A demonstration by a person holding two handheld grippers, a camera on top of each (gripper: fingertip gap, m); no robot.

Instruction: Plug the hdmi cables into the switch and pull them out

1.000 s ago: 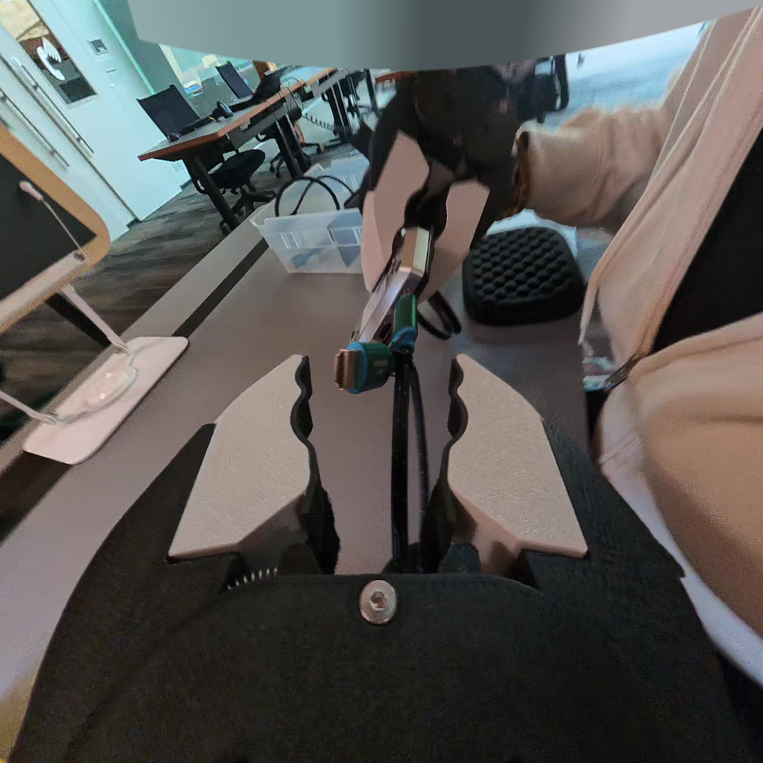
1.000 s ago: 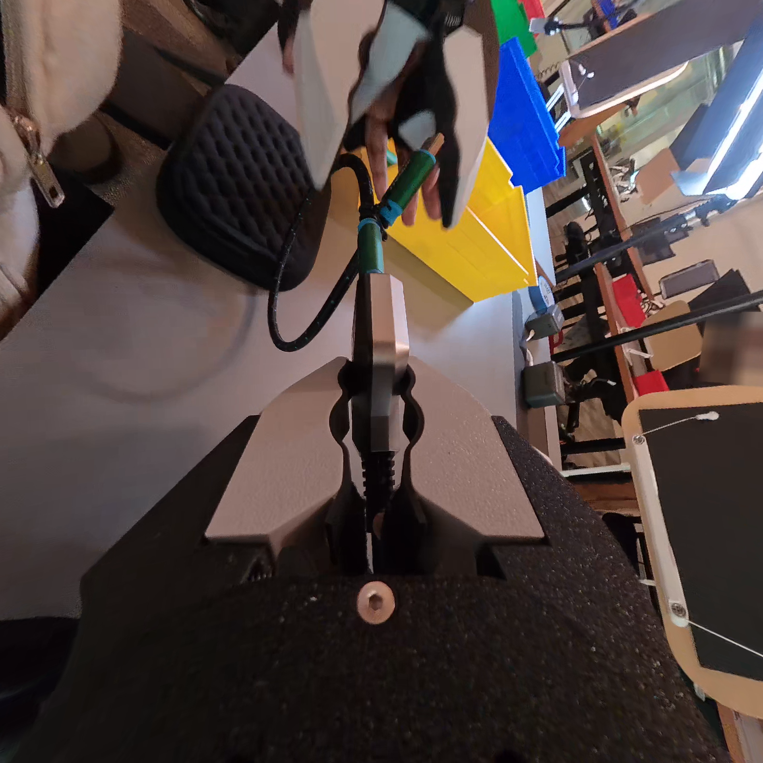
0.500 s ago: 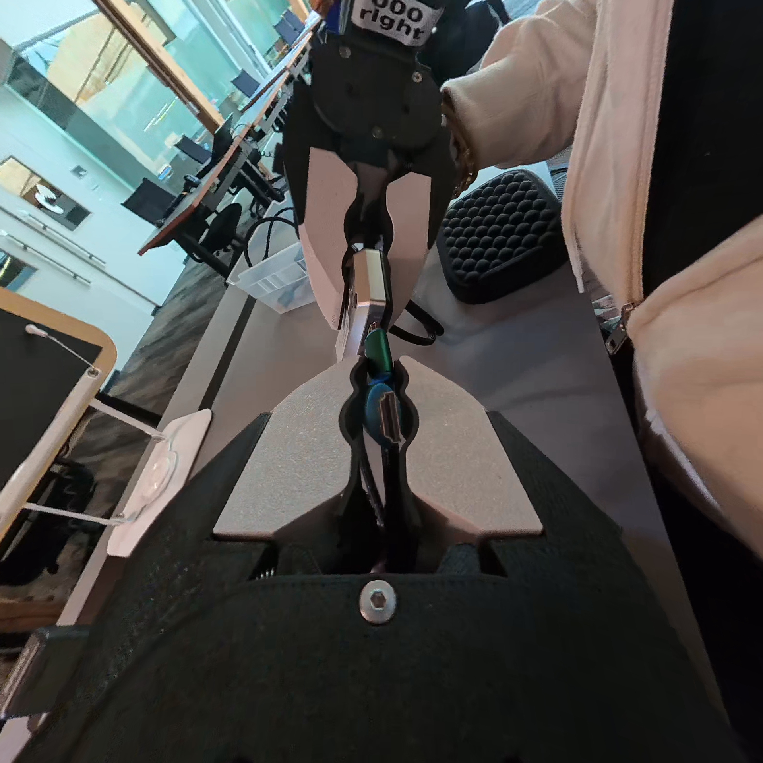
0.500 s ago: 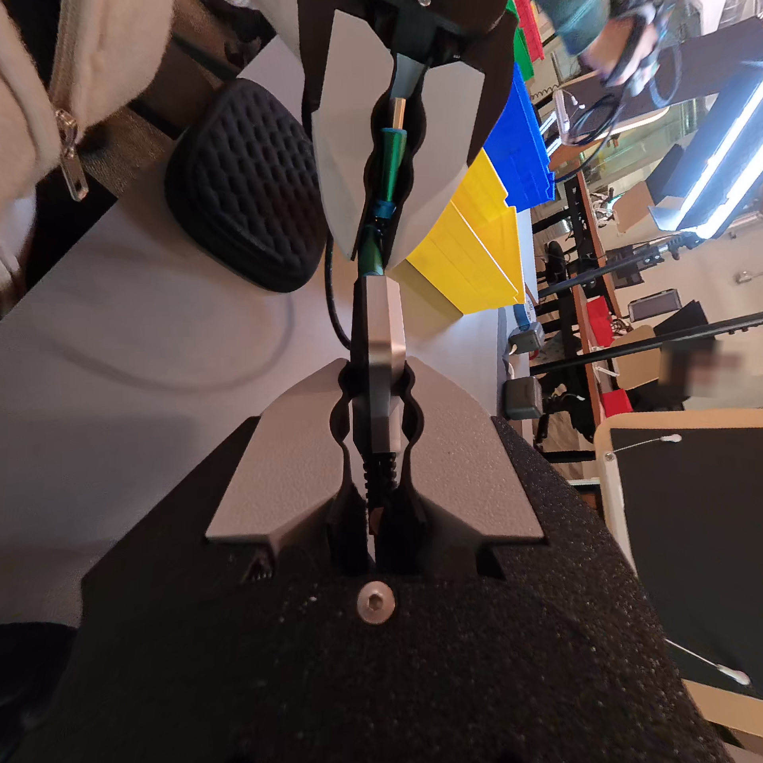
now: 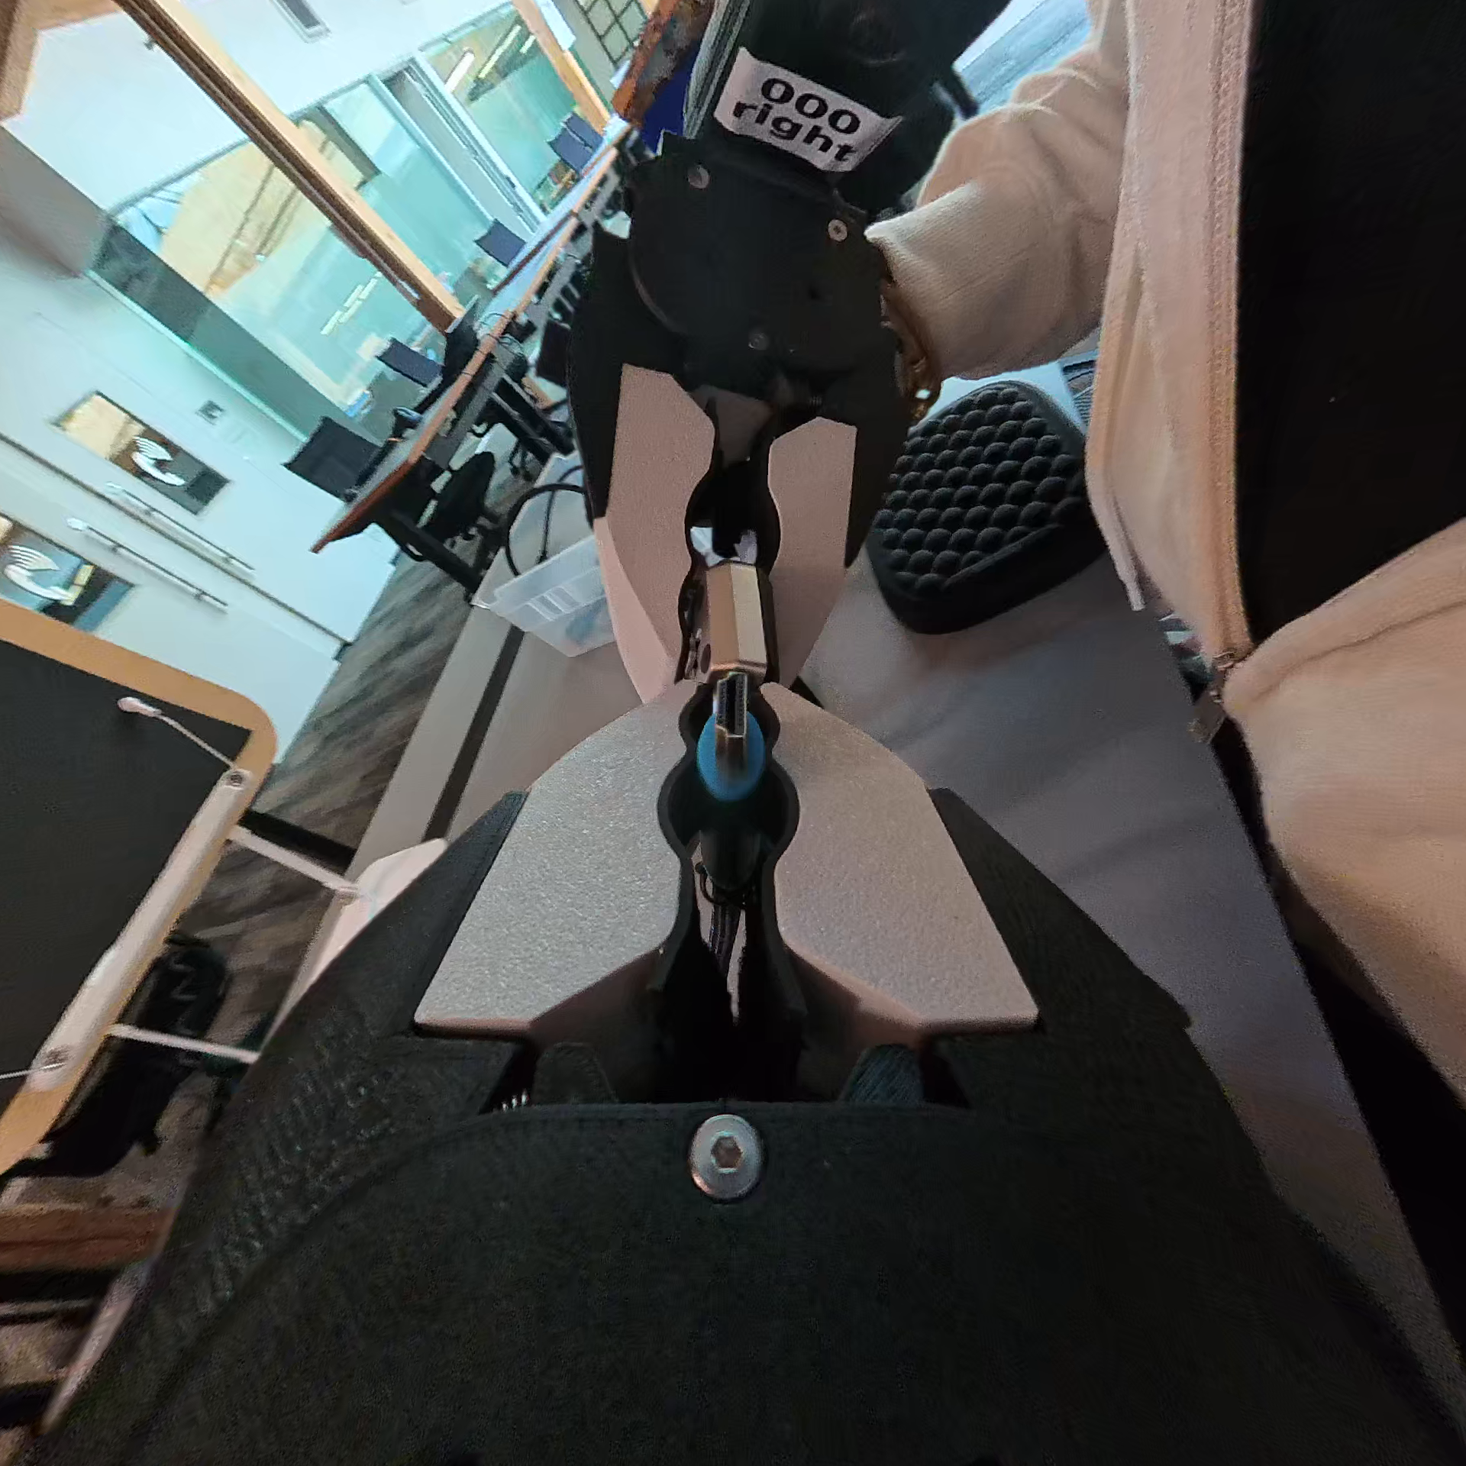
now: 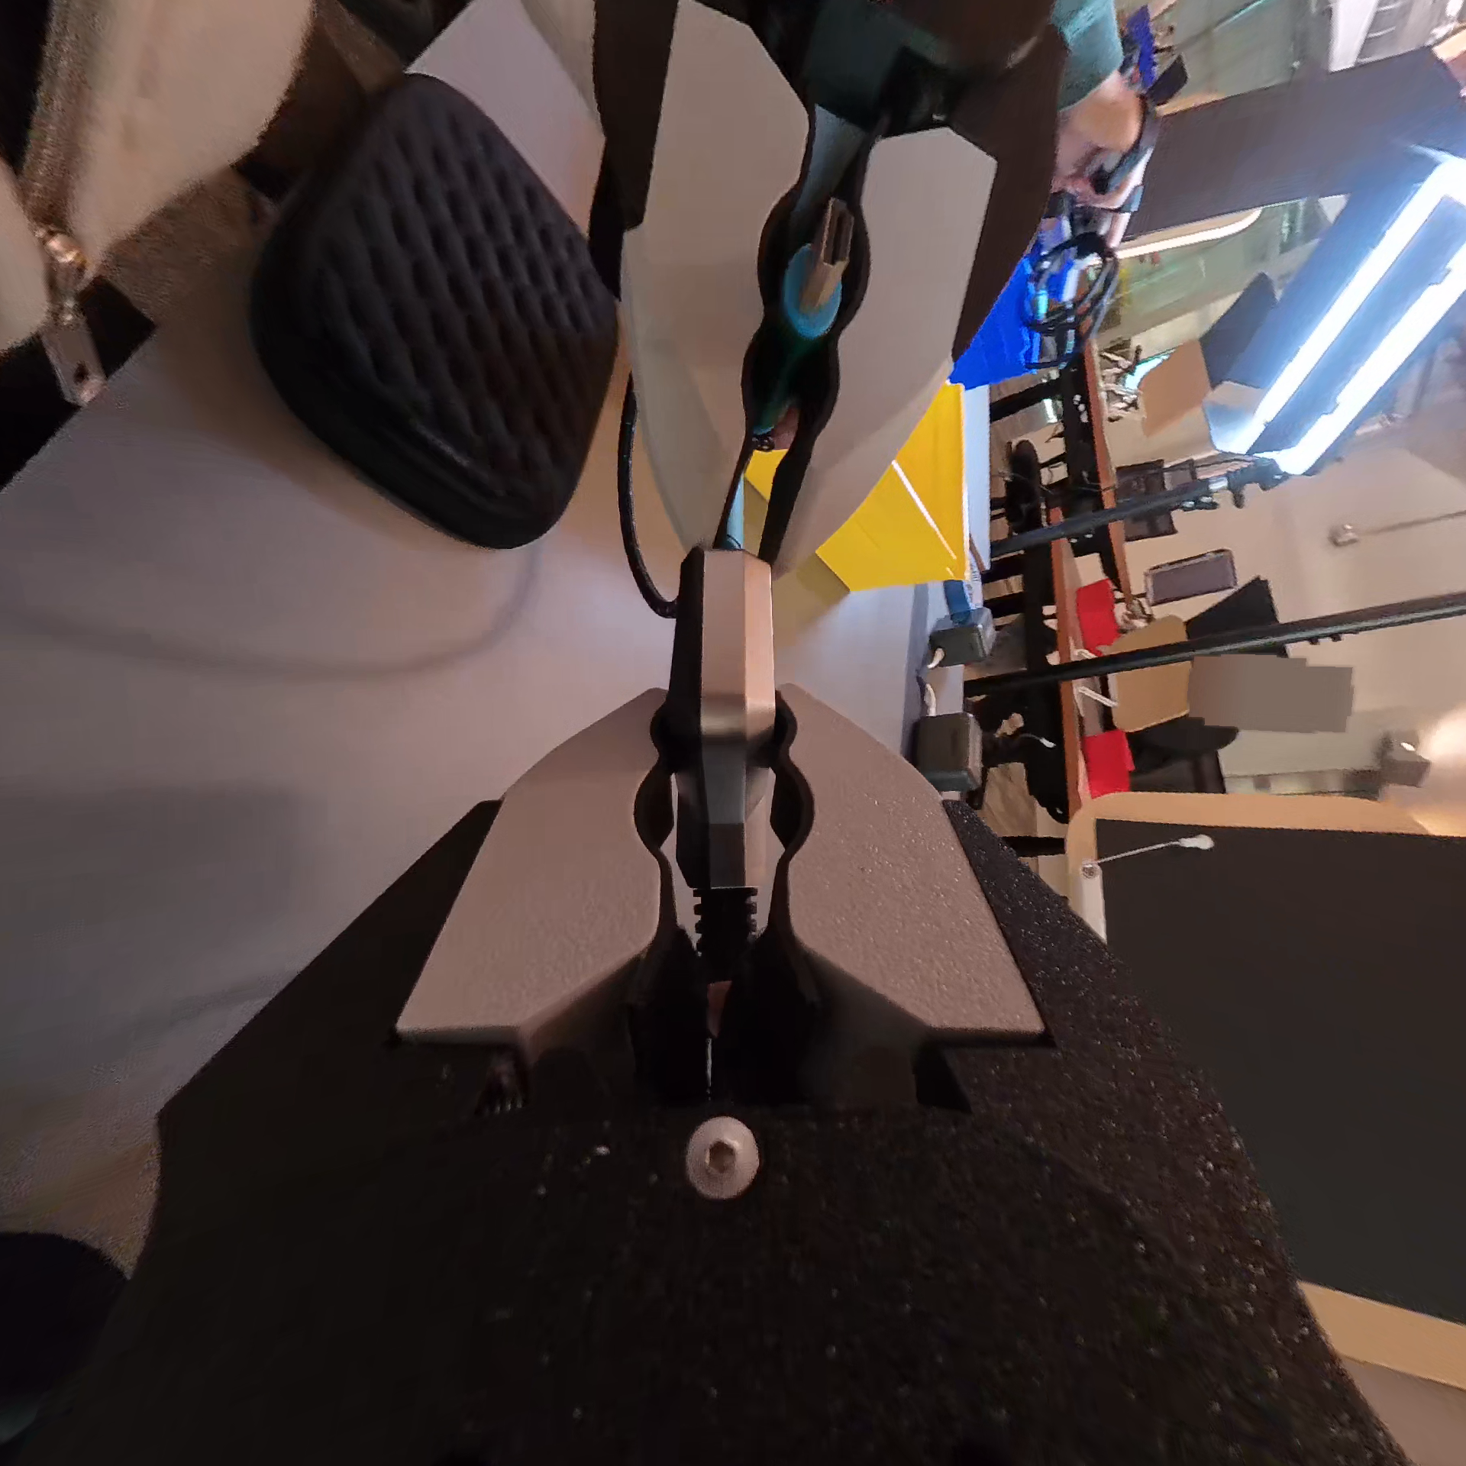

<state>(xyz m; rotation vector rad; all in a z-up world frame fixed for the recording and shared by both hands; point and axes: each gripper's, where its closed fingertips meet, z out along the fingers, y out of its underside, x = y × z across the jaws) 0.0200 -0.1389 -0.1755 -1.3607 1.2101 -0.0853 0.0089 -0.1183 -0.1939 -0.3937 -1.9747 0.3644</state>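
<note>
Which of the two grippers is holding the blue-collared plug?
The left gripper, the one nearest the left wrist camera, is shut on the blue-collared HDMI plug. The right gripper opposite it is shut on the silver HDMI switch instead.

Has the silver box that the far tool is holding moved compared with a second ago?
Yes. In the left wrist view the silver switch has shifted from beside the black dimpled pad to nearer the camera, close to the blue plug.

Left tool (image 5: 730, 734) and right tool (image 6: 722, 746) clamped, tip-to-tip.
</note>
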